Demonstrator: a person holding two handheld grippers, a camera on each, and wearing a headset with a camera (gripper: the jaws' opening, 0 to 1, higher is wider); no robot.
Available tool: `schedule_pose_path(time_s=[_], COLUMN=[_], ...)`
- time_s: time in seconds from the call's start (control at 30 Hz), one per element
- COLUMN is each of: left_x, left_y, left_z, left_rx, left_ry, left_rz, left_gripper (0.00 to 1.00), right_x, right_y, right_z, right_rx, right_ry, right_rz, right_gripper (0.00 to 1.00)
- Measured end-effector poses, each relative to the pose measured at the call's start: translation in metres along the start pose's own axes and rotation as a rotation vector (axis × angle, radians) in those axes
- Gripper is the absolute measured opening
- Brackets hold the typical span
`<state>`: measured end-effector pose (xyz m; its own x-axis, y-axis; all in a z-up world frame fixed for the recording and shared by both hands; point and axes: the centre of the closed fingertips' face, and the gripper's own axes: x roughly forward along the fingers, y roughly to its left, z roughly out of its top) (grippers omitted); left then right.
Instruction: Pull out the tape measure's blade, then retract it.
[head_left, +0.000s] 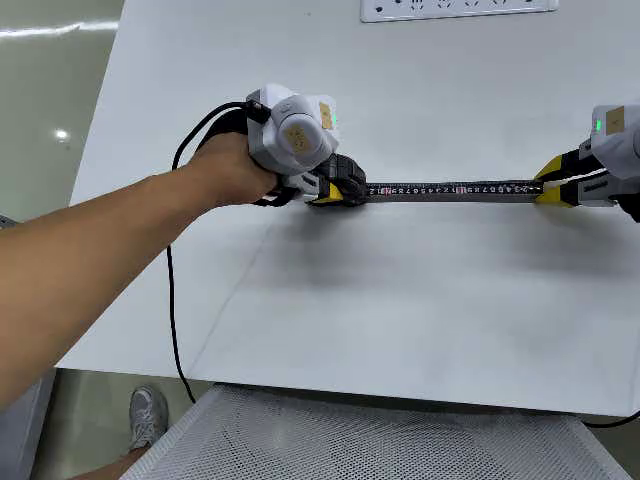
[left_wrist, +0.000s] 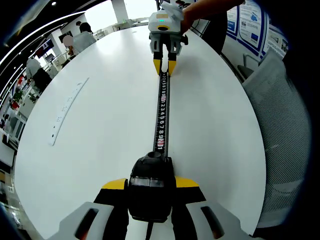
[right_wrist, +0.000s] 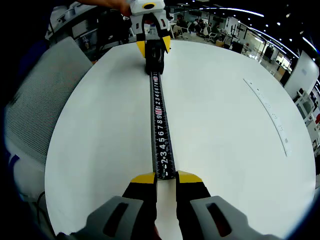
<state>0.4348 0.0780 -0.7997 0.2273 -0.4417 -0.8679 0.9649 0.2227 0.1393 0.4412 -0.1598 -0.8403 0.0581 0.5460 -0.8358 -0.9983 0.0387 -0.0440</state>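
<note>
Blade (head_left: 450, 188) drawn out flat over white table (head_left: 400, 300); we judge pull-out step near done. We clench left gripper (left_wrist: 150, 184) on tape measure case (head_left: 340, 184), pinch blade tip in right gripper (right_wrist: 166, 178). Next move calls for easing right gripper toward case, feeding blade back slowly, straight. We count one tape measure, two grippers

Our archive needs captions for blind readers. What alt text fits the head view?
The left tool grips the tape case on a white table. The blade stretches flat across to the right tool, which pinches its tip. A bare forearm reaches in from the left.
</note>
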Motion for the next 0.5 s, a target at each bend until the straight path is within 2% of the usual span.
schedule_pose_path(time_s=[0.23,0.5], left_x=[0.0004,0.0012], left_y=[0.0001,0.0005], left_z=[0.0014,0.002], left_rx=[0.01,0.01], left_ry=[-0.016,-0.024], left_rz=[-0.004,0.002], left_gripper=[0.29,0.3], right_x=[-0.0006,-0.0019], right_y=[0.0008,0.0019], right_z=[0.0009,0.0018], right_rx=[-0.01,-0.044], right_ry=[-0.008,0.011], right_rz=[0.013,0.019], right_gripper=[0.1,0.11])
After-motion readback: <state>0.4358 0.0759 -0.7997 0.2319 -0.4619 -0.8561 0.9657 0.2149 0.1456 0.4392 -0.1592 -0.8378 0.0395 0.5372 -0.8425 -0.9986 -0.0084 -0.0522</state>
